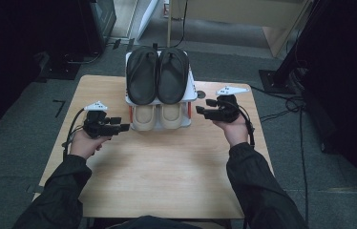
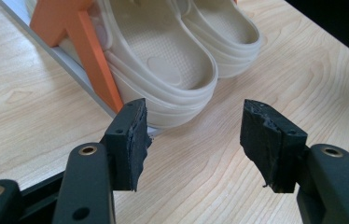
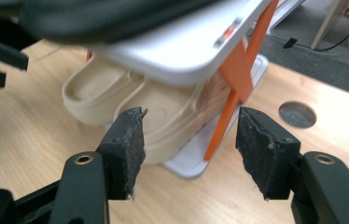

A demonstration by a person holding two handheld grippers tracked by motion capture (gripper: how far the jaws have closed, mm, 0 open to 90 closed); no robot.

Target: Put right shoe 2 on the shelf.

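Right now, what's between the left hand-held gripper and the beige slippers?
Only bare wood tabletop. In the left gripper view, the left hand-held gripper stands open, just short of the nearer beige slipper on the rack's bottom tier.

The front parts of the beige slippers (image 1: 157, 117) lie under the upper shelf of the shoe rack (image 1: 192, 95) in the high view, so only their heels show. In the right gripper view the black slippers (image 3: 93, 16) above the rack's white shelf are blurred and cut off by the top edge. In the left gripper view the toes of the beige slippers (image 2: 172, 56) are cut off at the top edge, and the orange rack post (image 2: 91, 60) covers part of the near slipper's side.
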